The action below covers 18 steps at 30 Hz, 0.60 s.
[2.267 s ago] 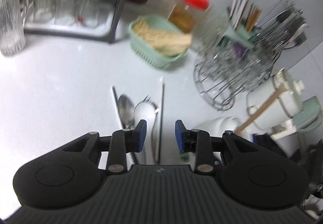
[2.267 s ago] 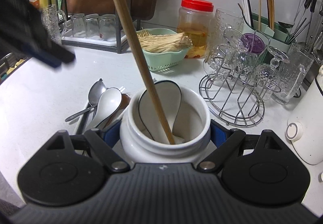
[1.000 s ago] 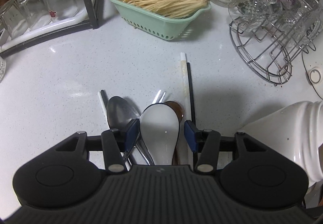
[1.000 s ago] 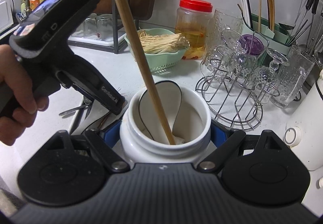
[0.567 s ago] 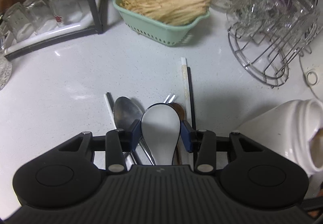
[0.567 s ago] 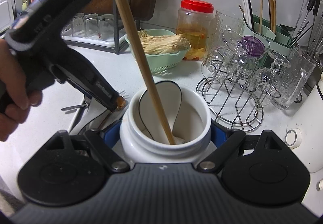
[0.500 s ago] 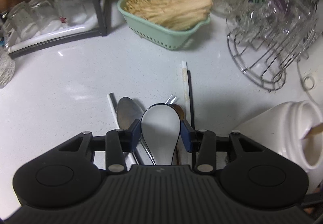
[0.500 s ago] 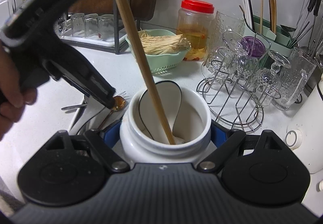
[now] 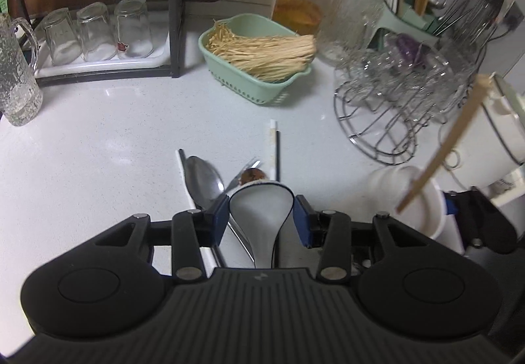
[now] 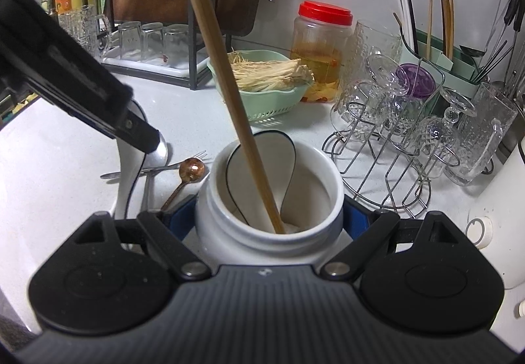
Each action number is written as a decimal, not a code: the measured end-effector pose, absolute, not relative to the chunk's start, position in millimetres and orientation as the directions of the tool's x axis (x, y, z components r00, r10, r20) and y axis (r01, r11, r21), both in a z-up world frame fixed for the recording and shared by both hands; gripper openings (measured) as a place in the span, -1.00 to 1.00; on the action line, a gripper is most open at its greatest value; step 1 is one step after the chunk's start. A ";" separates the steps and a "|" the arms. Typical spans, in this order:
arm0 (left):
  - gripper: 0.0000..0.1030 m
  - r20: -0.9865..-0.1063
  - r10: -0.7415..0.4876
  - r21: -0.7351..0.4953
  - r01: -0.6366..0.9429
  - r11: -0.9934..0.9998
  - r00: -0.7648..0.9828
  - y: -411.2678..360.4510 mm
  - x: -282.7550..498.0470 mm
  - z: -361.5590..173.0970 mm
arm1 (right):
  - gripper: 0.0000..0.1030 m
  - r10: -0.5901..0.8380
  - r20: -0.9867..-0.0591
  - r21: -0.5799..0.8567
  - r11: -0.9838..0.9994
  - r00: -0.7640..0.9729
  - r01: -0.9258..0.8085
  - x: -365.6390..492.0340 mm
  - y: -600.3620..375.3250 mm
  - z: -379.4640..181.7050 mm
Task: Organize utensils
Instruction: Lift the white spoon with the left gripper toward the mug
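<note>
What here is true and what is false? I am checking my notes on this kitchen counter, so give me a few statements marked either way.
1. The left tongs grip a white spoon by its bowl. True.
2. The white jar between the right tongs is empty. False: a wooden stick and another white spoon stand in it.
3. The plastic jar behind the green basket has a blue lid. False: the lid is red.
4. A metal spoon lies on the counter left of the gripped spoon. True.
5. The green basket holds forks. False: it holds pale dry strands.
</note>
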State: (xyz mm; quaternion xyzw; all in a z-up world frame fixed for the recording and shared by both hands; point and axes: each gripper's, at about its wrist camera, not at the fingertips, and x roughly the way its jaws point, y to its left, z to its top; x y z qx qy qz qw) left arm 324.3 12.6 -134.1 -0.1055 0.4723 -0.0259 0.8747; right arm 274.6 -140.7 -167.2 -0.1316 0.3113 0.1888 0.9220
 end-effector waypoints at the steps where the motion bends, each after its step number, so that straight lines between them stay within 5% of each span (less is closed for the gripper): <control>1: -0.07 -0.818 -0.148 -0.211 -0.052 0.976 0.556 11.2 322.2 -131.8 | 0.78 0.267 -0.623 -0.125 0.894 0.735 -0.431 274.6 -140.7 -167.2; 18: -0.07 -0.773 -0.174 -0.218 0.003 0.976 0.610 -1.1 295.3 -86.0 | 0.78 0.281 -0.618 -0.128 0.886 0.735 -0.446 275.3 -140.4 -167.6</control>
